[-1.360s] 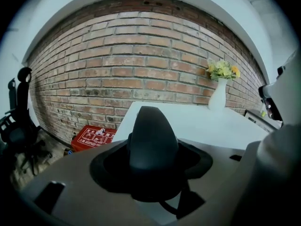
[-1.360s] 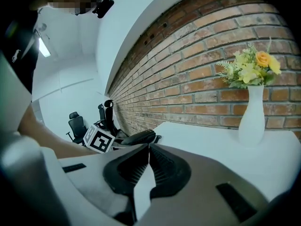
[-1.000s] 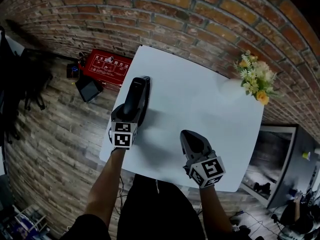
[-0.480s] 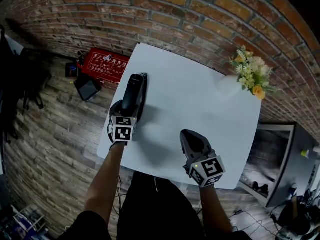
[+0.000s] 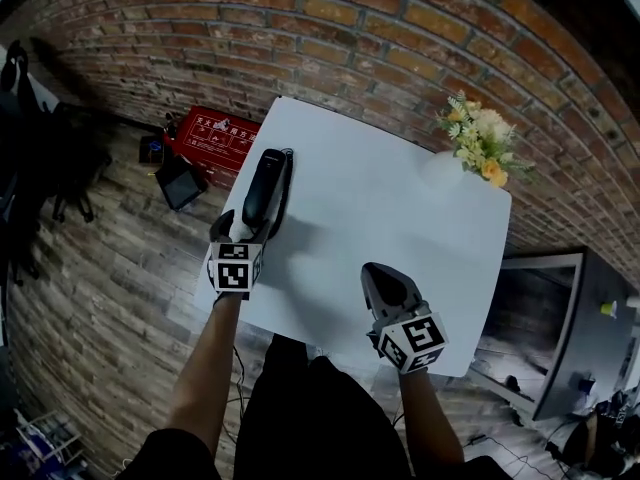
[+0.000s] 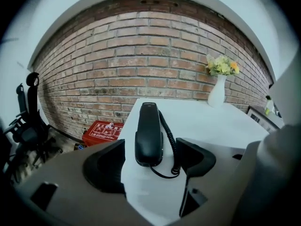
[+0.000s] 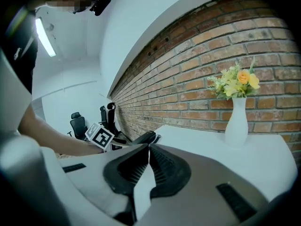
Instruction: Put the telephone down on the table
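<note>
Telephone (image 5: 262,186) on table (image 5: 385,218) left edge; vase (image 6: 217,93) far right corner.

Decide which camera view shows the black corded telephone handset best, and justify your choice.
The left gripper view: the black corded telephone handset lies close and central on the white table, coiled cord visible. The head view shows it small, from above. The right gripper view shows only a dark sliver.

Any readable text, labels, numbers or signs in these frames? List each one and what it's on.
Red board on the floor by the table: white characters and small pictures, too small and blurred to read.
Marker cubes, one in each hand: black-and-white square patterns only, no words or numbers.
Telephone: no print visible.
Vase: plain white, no label.
Nothing can be quoted.
</note>
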`<state>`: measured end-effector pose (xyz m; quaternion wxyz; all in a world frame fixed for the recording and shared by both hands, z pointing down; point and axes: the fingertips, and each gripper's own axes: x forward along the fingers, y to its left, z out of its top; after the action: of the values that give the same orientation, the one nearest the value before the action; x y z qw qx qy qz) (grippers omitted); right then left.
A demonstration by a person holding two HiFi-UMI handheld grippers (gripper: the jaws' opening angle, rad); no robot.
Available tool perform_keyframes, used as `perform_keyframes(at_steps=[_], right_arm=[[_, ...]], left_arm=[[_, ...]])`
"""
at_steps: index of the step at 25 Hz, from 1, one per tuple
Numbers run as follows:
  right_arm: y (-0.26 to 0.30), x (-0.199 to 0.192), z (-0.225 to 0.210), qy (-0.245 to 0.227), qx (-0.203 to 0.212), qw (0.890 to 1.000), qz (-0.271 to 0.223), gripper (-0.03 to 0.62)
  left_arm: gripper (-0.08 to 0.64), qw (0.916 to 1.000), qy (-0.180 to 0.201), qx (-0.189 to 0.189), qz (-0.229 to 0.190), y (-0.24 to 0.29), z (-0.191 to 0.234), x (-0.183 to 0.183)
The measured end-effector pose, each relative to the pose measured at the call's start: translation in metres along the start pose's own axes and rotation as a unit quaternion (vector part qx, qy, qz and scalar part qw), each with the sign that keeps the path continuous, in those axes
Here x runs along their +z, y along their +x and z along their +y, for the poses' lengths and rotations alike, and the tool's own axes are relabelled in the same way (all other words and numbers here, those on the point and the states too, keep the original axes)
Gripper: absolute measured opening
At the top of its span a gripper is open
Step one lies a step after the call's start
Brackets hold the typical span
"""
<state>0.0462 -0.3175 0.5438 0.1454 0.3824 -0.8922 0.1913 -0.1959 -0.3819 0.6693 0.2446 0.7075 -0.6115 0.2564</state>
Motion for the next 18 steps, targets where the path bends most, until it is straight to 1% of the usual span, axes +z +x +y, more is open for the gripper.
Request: perform_keyframes(at_steps=[4, 6, 7, 8, 10, 12, 18], right_arm=[[-0.034, 0.003, 0.008, -0.005, 0.004, 1.000, -0.018, 0.023], [-0.052, 0.003, 0.013, -0.005, 0.007, 1.000, -0.026, 0.023], [-0.062, 0.003, 0.014, -0.002, 0.008, 0.999, -0.032, 0.023], [-0.072, 0.002, 0.016, 0.005, 0.009, 0.999, -0.039, 0.023], [-0.092, 0.001, 0.017, 0.019, 0.008, 0.998, -0.054, 0.023], [-0.109, 0.001, 0.018, 0.026, 0.007, 0.997, -0.068, 0.023], [-0.152, 0.000, 0.022, 0.021, 0.016, 0.996, -0.088, 0.023]], left_arm=[[0.334, 0.9995, -0.007, 0.002, -0.030, -0.050, -0.018, 0.009], [0.330, 0.9989, -0.008, -0.004, -0.047, -0.079, -0.033, 0.012], [0.313, 0.9985, -0.007, -0.009, -0.054, -0.093, -0.043, 0.012], [0.273, 0.9981, -0.004, -0.016, -0.060, -0.106, -0.055, 0.011], [0.231, 0.9972, 0.006, -0.031, -0.068, -0.132, -0.082, 0.006], [0.165, 0.9961, 0.012, -0.042, -0.076, -0.158, -0.106, 0.001], [0.032, 0.9911, 0.022, -0.078, -0.106, -0.220, -0.159, 0.001]])
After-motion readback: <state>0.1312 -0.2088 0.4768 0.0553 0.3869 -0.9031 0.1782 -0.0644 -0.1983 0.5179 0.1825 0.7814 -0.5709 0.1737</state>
